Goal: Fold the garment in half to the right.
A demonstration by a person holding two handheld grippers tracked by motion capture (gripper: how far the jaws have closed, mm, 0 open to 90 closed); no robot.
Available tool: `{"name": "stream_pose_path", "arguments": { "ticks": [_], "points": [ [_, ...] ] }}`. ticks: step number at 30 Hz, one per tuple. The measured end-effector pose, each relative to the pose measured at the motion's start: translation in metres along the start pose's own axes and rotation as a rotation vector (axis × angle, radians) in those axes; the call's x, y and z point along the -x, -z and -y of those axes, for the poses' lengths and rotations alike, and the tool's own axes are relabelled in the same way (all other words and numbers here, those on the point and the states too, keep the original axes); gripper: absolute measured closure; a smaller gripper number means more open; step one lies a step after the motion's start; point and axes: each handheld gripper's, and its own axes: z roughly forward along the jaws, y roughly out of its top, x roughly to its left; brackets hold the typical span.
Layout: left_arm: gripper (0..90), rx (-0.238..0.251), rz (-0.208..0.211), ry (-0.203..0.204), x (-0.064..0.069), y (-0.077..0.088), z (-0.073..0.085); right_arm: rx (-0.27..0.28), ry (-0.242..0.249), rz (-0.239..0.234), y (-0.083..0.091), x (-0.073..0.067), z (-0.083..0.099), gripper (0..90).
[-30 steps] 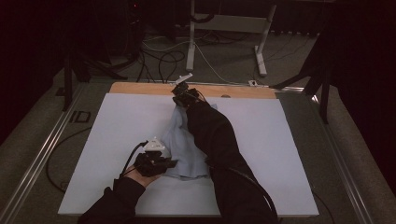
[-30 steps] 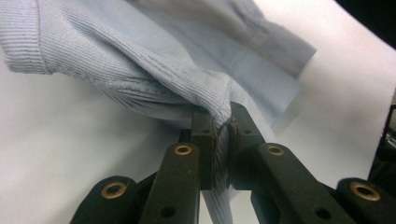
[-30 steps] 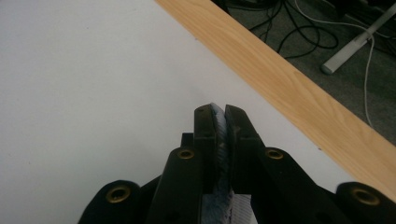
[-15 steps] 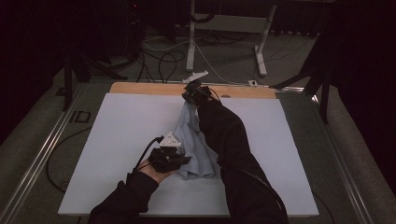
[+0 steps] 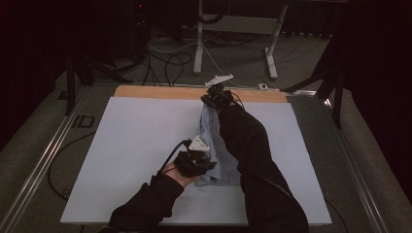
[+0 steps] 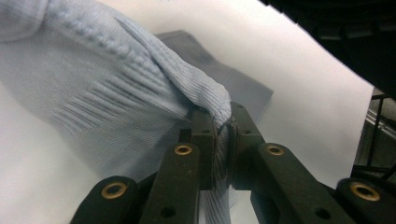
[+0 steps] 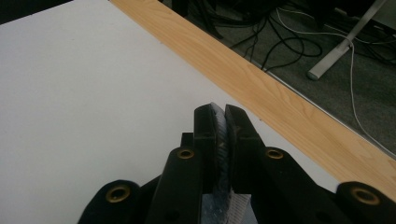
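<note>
A light-blue ribbed knit cloth (image 5: 212, 138) lies in a narrow band running from the far middle of the white board (image 5: 131, 141) toward me. My right gripper (image 5: 212, 103) is at the far end, by the wooden strip, shut on the cloth's far edge; in the right gripper view a sliver of fabric (image 7: 220, 140) sits between its closed jaws (image 7: 219, 114). My left gripper (image 5: 206, 164) is near the front, shut on the near part of the cloth. In the left gripper view the jaws (image 6: 223, 122) pinch a ribbed fold (image 6: 154, 79), which rises up and to the left.
A wooden strip (image 5: 160, 92) borders the board's far side. Beyond it are a metal stand (image 5: 199, 48) and loose cables (image 5: 167, 63) on the floor. Aluminium rails (image 5: 43, 160) run along the table's left and right sides. Bare white board lies left of the cloth.
Both grippers have moved to the right across the board, drawing the cloth with them. The cloth now looks narrower and more stretched between them.
</note>
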Motion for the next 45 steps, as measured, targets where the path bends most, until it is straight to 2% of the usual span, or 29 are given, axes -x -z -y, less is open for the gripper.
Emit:
{"name": "stream_pose_path", "arguments": {
  "ticks": [8, 20, 27, 28, 29, 32, 36, 39, 41, 45],
  "points": [
    [84.1, -0.005, 0.016, 0.012, 0.007, -0.023, -0.009, 0.004, -0.025, 0.005, 0.002, 0.017, 0.016, 84.6],
    [84.1, -0.039, 0.003, 0.031, 0.009, -0.054, -0.013, -0.012, -0.053, 0.0, -0.011, 0.033, 0.041, 84.3],
    [84.0, -0.046, 0.004, 0.044, 0.009, -0.068, -0.014, 0.025, -0.093, -0.036, -0.016, 0.039, 0.052, 83.0],
    [84.0, -0.049, 0.004, 0.044, 0.009, -0.069, -0.014, 0.023, -0.101, -0.046, -0.018, 0.04, 0.054, 81.7],
    [84.0, -0.05, 0.003, 0.047, 0.009, -0.071, -0.015, 0.014, -0.1, -0.036, -0.019, 0.04, 0.056, 79.3],
    [84.0, -0.056, 0.004, 0.049, 0.01, -0.076, -0.015, 0.001, -0.107, -0.036, -0.017, 0.043, 0.059, 68.4],
    [84.0, -0.068, -0.001, 0.041, 0.012, -0.08, -0.016, -0.02, -0.127, -0.041, -0.008, 0.052, 0.061, 52.4],
    [84.0, -0.074, -0.006, 0.042, 0.013, -0.083, -0.017, -0.013, -0.14, -0.051, 0.002, 0.057, 0.06, 43.3],
    [84.0, -0.08, -0.009, 0.042, 0.013, -0.086, -0.017, 0.004, -0.143, -0.069, 0.008, 0.059, 0.059, 40.6],
    [83.9, -0.091, -0.023, 0.039, 0.015, -0.091, -0.019, 0.011, -0.144, -0.062, 0.016, 0.06, 0.057, 34.7]
  ]
}}
